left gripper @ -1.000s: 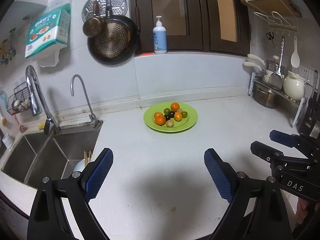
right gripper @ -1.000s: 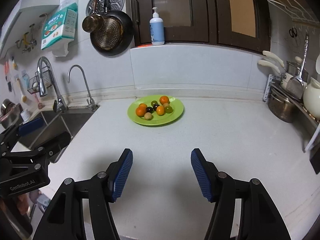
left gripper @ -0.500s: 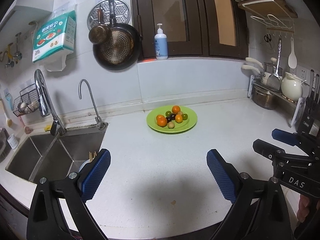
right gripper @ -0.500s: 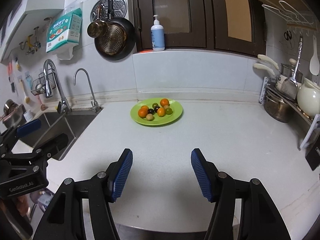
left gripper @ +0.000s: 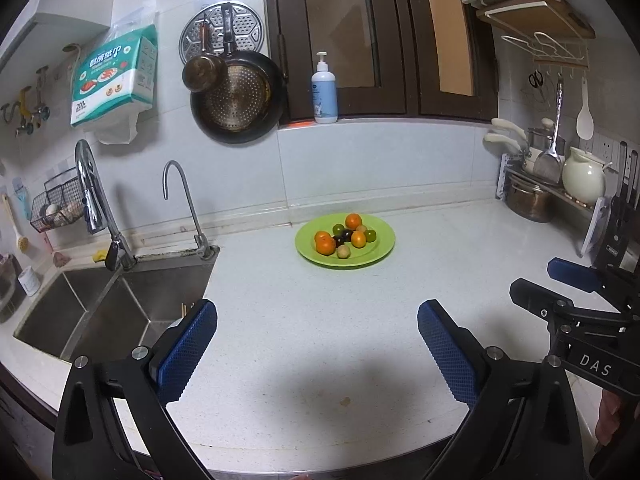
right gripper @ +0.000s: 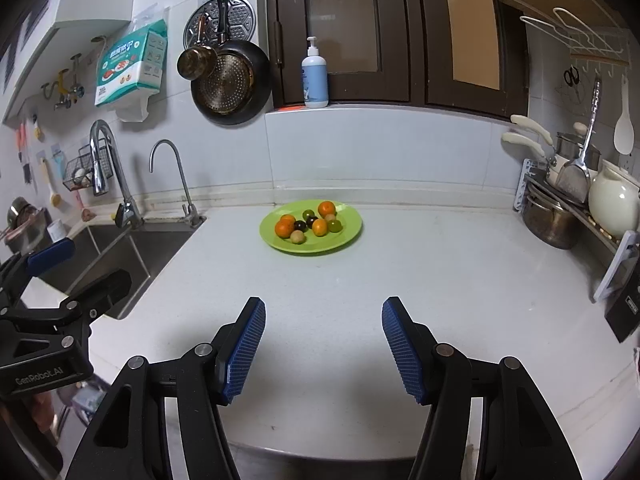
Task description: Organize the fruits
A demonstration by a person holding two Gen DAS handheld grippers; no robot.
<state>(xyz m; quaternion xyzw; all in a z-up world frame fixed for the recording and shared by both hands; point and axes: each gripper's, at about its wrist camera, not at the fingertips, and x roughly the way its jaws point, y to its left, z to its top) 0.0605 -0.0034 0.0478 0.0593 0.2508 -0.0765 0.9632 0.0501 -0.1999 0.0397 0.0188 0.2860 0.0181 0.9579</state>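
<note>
At the far left, the sunken stainless-steel sink (left gripper: 120,304) is seen beside the countertop edge, with the tall chrome tap (left gripper: 96,200) and the thin curved filter spout (left gripper: 182,204) mounted behind it; nothing of the task lies there. Moving right, the left gripper (left gripper: 316,344) is held low over the bare white speckled countertop (left gripper: 304,312), its blue ribbed pads (left gripper: 186,350) being spread wider at this very moment, with nothing caught between them; that widening is best read as readiness for one of the larger fruits. Straight ahead, well apart from both tools and near the back wall, the round lime-green plate (left gripper: 380,252) is set on the counter, and the fruits are gathered on it: three small orange mandarins (left gripper: 325,243), dark purple grapes (left gripper: 345,235), green grapes (left gripper: 370,235) and a pale brownish round fruit (left gripper: 343,252), all bunched in the plate's middle, some touching. So the sorted state appears already reached, or the sorting not yet begun; which of these cannot be told. Further right, the right gripper (right gripper: 323,350) is held at a moderate gap, empty, angled down toward the same plate, presumably kept clear so the counter is left free.
</note>
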